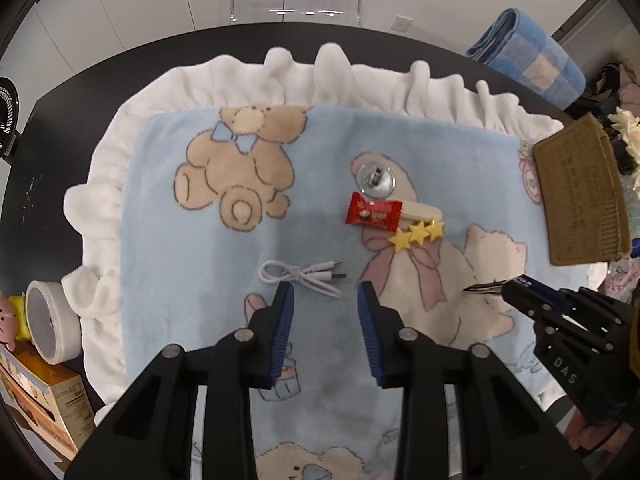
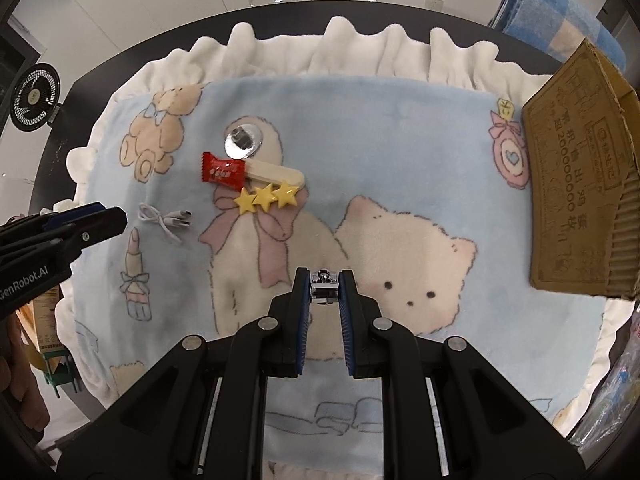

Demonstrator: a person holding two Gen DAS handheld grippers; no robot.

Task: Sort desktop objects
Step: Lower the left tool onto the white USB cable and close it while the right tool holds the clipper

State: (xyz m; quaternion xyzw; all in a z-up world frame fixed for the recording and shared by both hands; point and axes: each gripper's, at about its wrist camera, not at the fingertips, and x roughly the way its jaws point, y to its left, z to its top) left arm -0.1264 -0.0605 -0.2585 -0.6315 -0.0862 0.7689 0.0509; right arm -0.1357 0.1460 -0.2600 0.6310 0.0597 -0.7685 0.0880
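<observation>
Fleecy bear-print blanket; right tool clamps shiny metal clipper.

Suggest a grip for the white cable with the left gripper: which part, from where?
Take the cable at the bundled middle, where the folded strands run side by side, coming from straight above. It lies flat and loose on the blanket, long axis left-right, so put the fingers front and back of the bundle, across it. The left gripper is open just short of it.
</observation>
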